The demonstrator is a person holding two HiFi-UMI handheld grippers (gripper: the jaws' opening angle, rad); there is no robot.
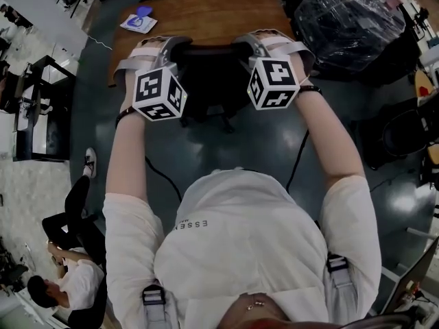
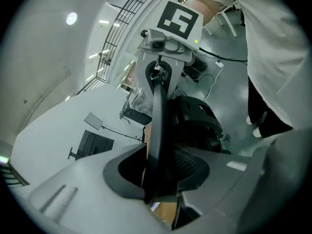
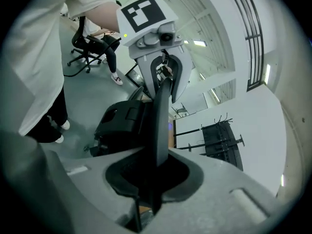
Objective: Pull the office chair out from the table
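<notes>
The black office chair stands tucked against the brown wooden table, its backrest towards me. My left gripper is closed on the left end of the backrest's top rim, and my right gripper on the right end. In the left gripper view the thin black rim runs between the jaws of the left gripper, with the chair seat beyond. In the right gripper view the rim is clamped by the right gripper.
A blue and white item lies on the table's far left. A plastic-wrapped bundle stands at the right of the table. A person sits on the floor at lower left. A cable trails across the grey floor.
</notes>
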